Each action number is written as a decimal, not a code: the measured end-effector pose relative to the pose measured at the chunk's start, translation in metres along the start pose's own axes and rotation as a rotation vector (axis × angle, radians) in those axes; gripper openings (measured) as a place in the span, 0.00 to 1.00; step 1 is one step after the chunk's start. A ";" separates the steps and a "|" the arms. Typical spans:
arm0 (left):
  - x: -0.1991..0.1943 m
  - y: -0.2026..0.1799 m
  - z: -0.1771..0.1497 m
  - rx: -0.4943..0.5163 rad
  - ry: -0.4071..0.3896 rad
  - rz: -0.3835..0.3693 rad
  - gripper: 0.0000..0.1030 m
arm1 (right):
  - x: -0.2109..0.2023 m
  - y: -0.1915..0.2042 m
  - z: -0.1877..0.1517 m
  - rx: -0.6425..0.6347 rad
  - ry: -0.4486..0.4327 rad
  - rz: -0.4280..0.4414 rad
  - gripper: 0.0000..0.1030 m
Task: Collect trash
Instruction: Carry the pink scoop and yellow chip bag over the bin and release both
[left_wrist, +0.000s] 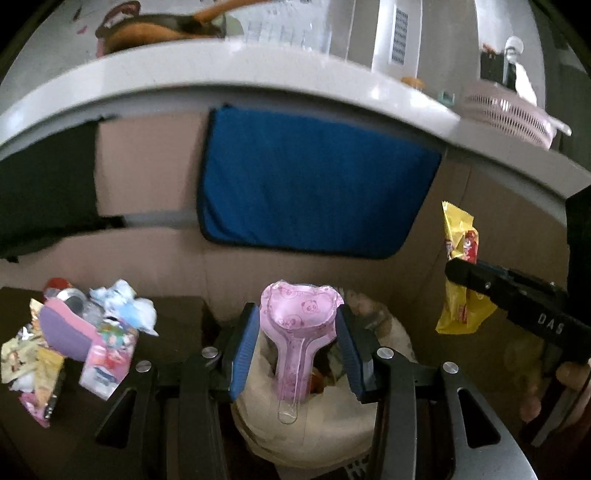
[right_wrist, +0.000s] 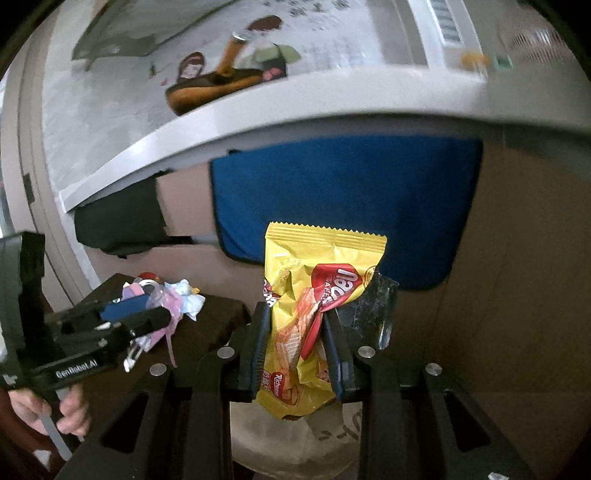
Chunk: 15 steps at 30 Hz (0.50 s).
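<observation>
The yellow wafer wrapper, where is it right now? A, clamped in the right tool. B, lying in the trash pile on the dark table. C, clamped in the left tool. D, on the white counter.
A: the yellow wafer wrapper sits pinched in the right tool.

Looked like a home, a lived-in room. Told by a white ledge (left_wrist: 258, 74) carrying a pink plastic colander (left_wrist: 517, 114) at its right end, a blue cushion (left_wrist: 314, 184) leaning below its edge, snack litter (left_wrist: 74, 332) piled on a dark low table (right_wrist: 218, 314).
</observation>
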<state>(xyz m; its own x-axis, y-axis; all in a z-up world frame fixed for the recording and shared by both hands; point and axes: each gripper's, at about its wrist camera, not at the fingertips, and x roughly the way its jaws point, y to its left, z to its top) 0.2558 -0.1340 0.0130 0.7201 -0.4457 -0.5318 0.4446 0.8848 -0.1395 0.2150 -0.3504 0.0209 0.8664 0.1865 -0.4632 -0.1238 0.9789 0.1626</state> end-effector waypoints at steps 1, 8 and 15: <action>0.006 -0.001 -0.002 0.002 0.011 0.001 0.42 | 0.004 -0.004 -0.003 0.011 0.008 0.002 0.26; 0.044 0.001 -0.015 -0.017 0.096 -0.025 0.42 | 0.032 -0.018 -0.017 0.043 0.068 0.020 0.26; 0.080 0.007 -0.025 -0.064 0.190 -0.071 0.42 | 0.054 -0.031 -0.024 0.070 0.120 0.013 0.26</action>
<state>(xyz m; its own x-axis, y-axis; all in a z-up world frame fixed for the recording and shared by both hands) 0.3029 -0.1600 -0.0513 0.5717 -0.4793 -0.6659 0.4518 0.8614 -0.2321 0.2538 -0.3686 -0.0294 0.8001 0.2120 -0.5611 -0.0972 0.9689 0.2274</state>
